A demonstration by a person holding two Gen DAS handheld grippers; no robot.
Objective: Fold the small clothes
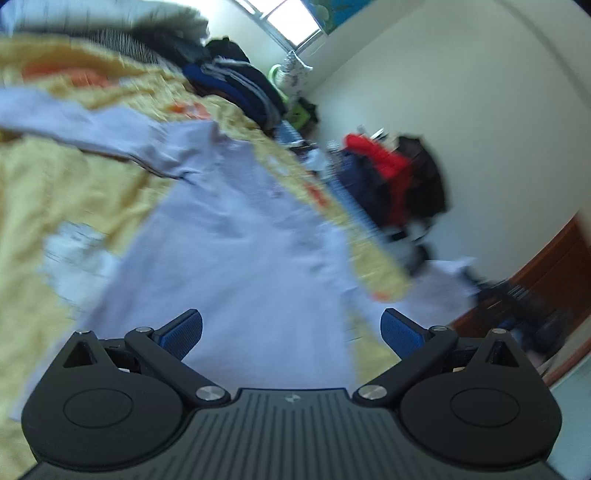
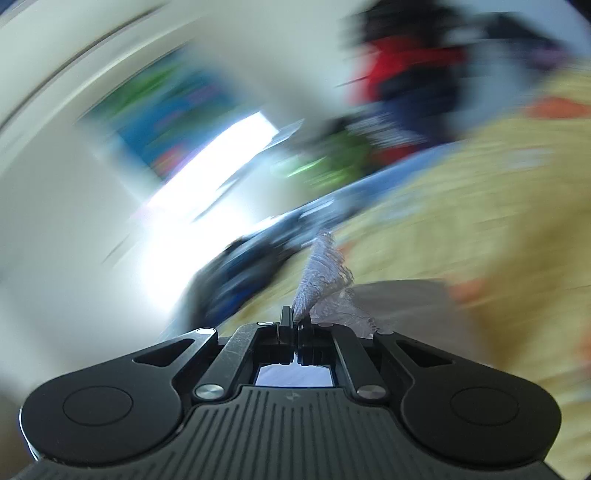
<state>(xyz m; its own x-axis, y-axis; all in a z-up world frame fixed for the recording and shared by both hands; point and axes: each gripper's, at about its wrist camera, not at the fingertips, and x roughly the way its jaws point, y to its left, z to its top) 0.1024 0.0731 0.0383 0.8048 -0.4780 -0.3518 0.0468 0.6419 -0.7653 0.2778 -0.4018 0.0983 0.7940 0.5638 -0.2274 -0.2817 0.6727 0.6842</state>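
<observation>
Pale lilac garment [image 1: 236,229] spread flat on a yellow patterned bedspread [image 1: 48,192].
The right gripper [image 2: 295,319] is pressed together, pinching a fold of the lilac fabric; the left gripper [image 1: 291,330] is spread wide above the garment, holding nothing. Stacked dark clothes [image 1: 236,85] sit beyond.

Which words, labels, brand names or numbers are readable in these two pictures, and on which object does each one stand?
No text is readable.
Left hand-held gripper body: a small embossed mark, no letters.
Wall poster: colours only, blurred.
Yellow bedspread: orange and white patches, too blurred to read.
</observation>
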